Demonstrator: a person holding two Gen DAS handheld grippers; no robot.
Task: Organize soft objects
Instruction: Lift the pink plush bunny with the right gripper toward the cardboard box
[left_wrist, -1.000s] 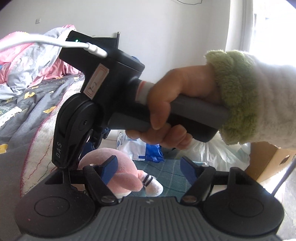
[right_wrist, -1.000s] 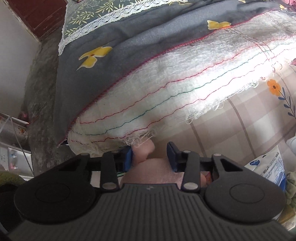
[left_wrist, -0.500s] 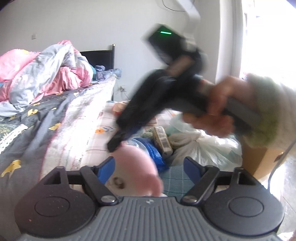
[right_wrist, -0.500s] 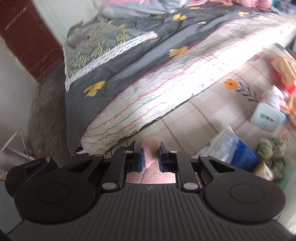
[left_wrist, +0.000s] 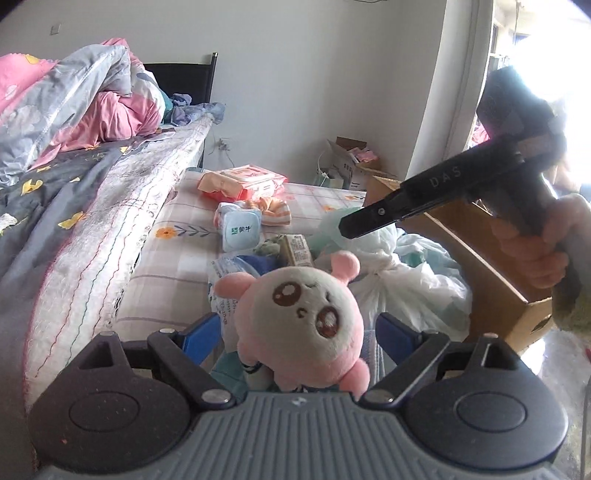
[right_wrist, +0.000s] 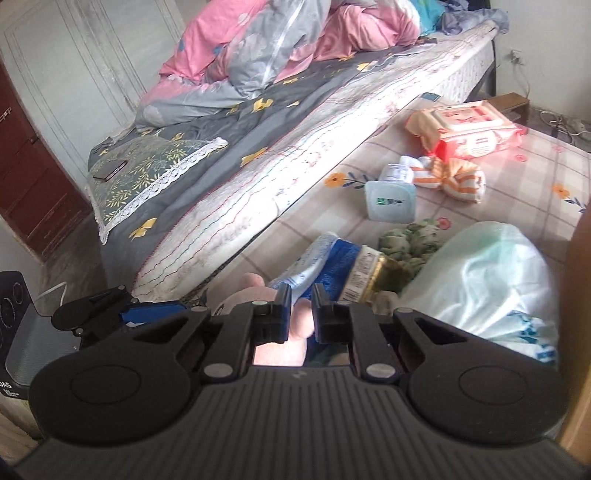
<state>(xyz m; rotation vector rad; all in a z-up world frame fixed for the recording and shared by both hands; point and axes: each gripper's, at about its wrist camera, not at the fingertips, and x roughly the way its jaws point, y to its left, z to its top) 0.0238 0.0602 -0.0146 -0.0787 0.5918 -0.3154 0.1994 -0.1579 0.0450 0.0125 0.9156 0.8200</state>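
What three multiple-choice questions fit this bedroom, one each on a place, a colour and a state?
1. The phone lies on: A a bookshelf; B the floral pillow; C a windowsill.
2. The plush toy has ears that are: A pink; B green; C blue.
3. The right tool has its jaws: A wide apart; B clamped on a bottle; C shut.

B: the phone rests on the pillow's top.
A: both ears show pink.
C: the left wrist view shows the jaws together, with nothing at the tip.

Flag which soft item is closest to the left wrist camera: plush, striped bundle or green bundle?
The pink plush toy: its white face fills the foreground, while the orange-striped cloth bundle and the green patterned bundle lie farther back on the checked sheet.
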